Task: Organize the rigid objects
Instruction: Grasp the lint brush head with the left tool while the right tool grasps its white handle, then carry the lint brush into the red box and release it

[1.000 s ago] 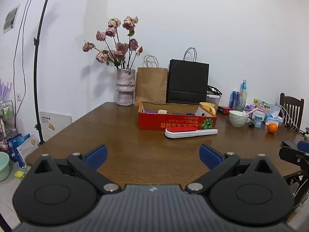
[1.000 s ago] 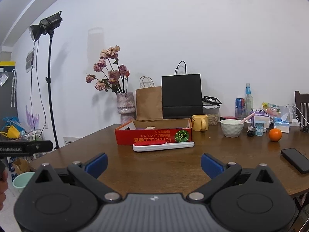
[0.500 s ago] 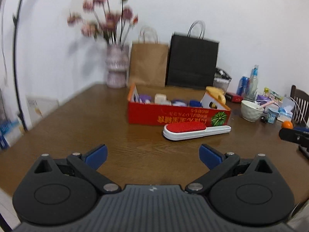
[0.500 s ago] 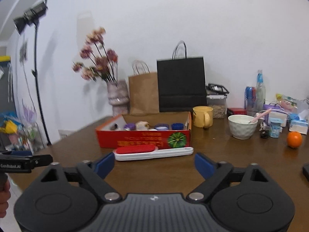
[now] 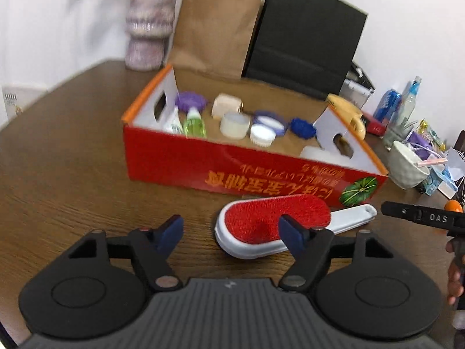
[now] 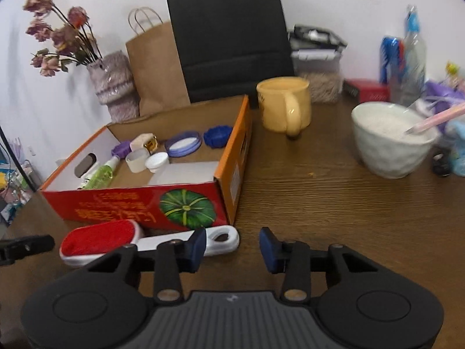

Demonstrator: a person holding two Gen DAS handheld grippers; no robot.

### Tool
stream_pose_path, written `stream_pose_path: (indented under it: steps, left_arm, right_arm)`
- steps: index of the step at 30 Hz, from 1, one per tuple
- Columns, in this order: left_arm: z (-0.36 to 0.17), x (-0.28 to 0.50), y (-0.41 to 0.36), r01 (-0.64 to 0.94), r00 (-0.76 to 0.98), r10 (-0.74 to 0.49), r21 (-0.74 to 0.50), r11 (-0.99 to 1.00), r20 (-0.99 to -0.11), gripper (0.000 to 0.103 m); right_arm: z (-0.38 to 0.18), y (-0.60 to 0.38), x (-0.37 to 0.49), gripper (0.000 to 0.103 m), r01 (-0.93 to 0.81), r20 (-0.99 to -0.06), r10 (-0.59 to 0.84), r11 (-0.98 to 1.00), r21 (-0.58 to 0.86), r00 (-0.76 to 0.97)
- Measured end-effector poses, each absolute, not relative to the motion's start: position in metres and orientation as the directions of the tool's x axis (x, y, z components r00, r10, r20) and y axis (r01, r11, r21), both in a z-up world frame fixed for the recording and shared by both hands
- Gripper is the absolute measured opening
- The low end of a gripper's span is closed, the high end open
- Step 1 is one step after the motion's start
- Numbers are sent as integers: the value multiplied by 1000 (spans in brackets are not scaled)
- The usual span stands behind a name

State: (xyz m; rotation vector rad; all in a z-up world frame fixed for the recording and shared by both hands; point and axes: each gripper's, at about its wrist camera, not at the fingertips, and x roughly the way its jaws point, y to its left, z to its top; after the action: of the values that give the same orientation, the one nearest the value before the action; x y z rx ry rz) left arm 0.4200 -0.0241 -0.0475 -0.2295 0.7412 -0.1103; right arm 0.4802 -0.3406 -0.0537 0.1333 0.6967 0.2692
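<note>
On the brown wooden table (image 6: pixel 334 203), a lint brush (image 5: pixel 276 221) with a red pad and a white handle lies flat just in front of the red cardboard box (image 5: pixel 232 171), parallel to its near wall.

The left gripper (image 5: pixel 231 234) hangs over the pad end of the brush. Its jaws have just been closing, yet they are still parted and grasp nothing: the right finger overlaps the red pad in the view, the left finger sits over bare wood at about 9 o'clock from the brush.

The right gripper (image 6: pixel 232 247) is over the handle end (image 6: pixel 221 240). Its jaws have also just been closing and stand narrower than the left's, with only table between them (the handle tip lies just behind the left finger, at roughly 10 o'clock from the gap). Nothing is clamped.

Inside the box lie small items: a green bottle (image 6: pixel 100 176), white caps (image 6: pixel 157 161) and purple lids (image 6: pixel 183 144). A yellow mug (image 6: pixel 283 106) stands at 1 o'clock from the box in the right view, and a white bowl (image 6: pixel 392 142) sits further right.
</note>
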Motion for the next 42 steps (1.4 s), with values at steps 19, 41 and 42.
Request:
stream_pose_path:
  steps: [19,41,42]
  left_arm:
    - [-49,411,-27,-13,749,-161,-257,966,-643,43]
    - [18,139,0,30,918,-114,-220,975,-379,40]
    - [20,130,0,35,924,-114,-216,976,-366,40]
  right_arm:
    - [-71,-328,461,12,-235,-621,328,944,230,712]
    - [-31,-287,155,12,-166,-291,229,960,226,929]
    - [-29,-287,143,12,-169,-279,227,961,219,933]
